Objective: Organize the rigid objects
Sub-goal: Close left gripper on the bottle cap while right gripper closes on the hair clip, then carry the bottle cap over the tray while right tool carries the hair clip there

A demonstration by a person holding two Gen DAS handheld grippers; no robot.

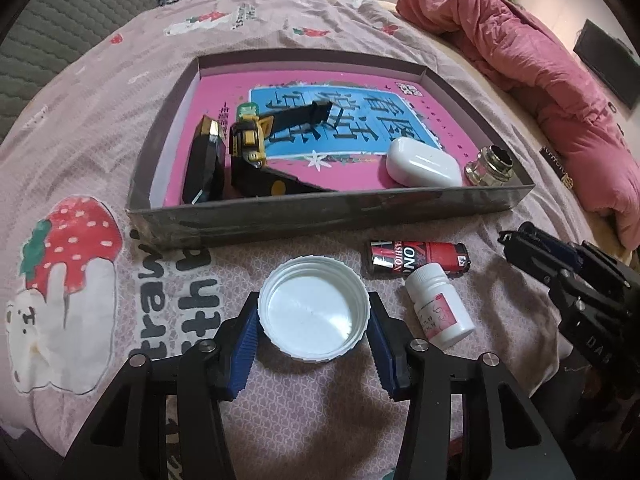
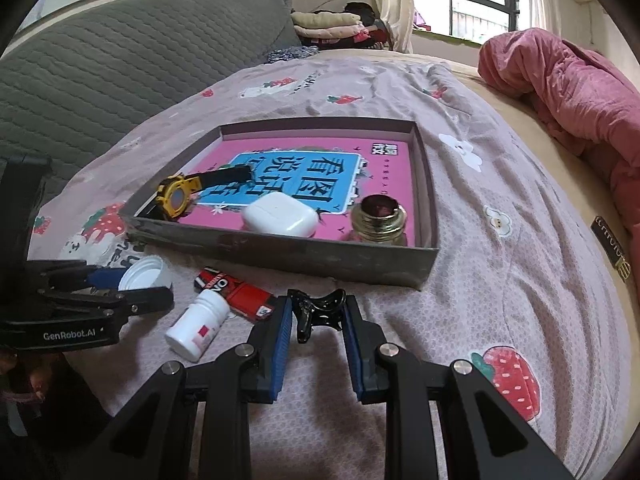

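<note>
your left gripper (image 1: 314, 322) clamps the white lid (image 1: 313, 307), your right gripper (image 2: 317, 316) grips a black clip (image 2: 316, 312), both just short of the tray's near wall (image 1: 320, 216); the clip's lower half is hidden.

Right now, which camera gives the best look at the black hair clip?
The right wrist view. The hair clip sits close up between the right tongs' blue pads, which press on both of its sides, so its curved glossy shape is plain. In the left wrist view the right tongs show at the edge, but the clip itself can't be made out.
</note>
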